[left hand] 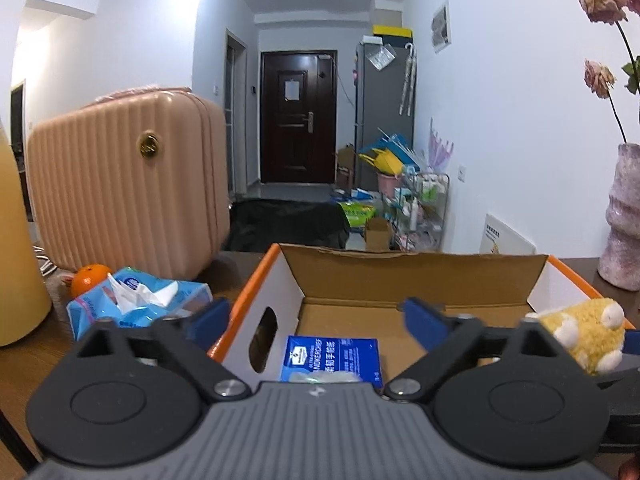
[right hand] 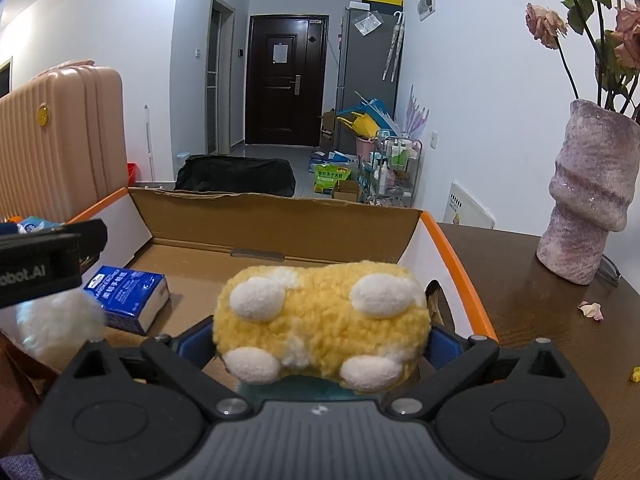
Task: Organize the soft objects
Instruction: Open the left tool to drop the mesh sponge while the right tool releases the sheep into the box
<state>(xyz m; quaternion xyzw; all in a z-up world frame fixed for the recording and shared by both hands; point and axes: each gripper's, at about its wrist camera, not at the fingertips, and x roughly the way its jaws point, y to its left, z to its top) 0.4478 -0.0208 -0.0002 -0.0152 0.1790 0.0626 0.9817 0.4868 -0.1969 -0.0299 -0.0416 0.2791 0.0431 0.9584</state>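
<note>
An open cardboard box (left hand: 256, 280) with an orange rim stands on the brown table. A blue tissue pack (left hand: 332, 360) lies on its floor. My left gripper (left hand: 316, 318) hangs open over the box's near left part, nothing between its blue fingers. In the right wrist view the left gripper (right hand: 60, 256) hovers just above a white fluffy thing (right hand: 56, 320) beside the blue tissue pack (right hand: 128, 296). My right gripper (right hand: 320, 344) is shut on a yellow plush toy (right hand: 320, 316) with white spots, held above the box (right hand: 452, 248). That toy (left hand: 584, 332) shows at right in the left wrist view.
Left of the box lie an opened blue wipes pack (left hand: 136, 304) and an orange (left hand: 90, 278), with a pink suitcase (left hand: 128, 184) behind. A pink vase (right hand: 588, 200) with dried roses stands right of the box, with petals (right hand: 592, 310) on the table.
</note>
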